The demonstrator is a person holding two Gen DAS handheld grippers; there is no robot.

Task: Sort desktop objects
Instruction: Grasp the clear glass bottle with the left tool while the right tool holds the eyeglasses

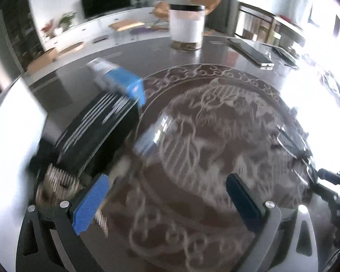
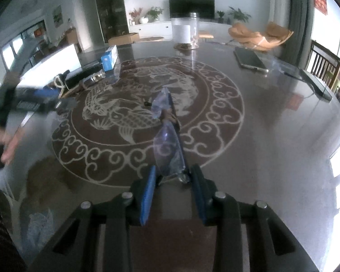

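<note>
Right tongs [image 2: 172, 176] are clamped on the glasses [image 2: 168, 149], held clear above the worktop [image 2: 272, 117]. Left tongs [image 1: 167, 200] are spread wide, nothing between them. Step in hand: glasses being carried. Next, a drop spot is needed, likely beside the boxes [image 2: 102, 62].

1. Left wrist view: rides the left hand-held gripper [image 1: 167, 201], tilted steeply down, close over the surface [image 1: 215, 52]; blurred. Faces the jar [image 1: 187, 26] and the television wall.
2. Right wrist view: rides the right hand-held gripper [image 2: 173, 195], angled down, low over the surface [image 2: 272, 113].
3. Shared by the 2 views: carved medallion [image 2: 147, 113], jar [image 2: 185, 32], blue box [image 2: 109, 58], phone [image 2: 249, 60], television [image 2: 191, 6].
</note>
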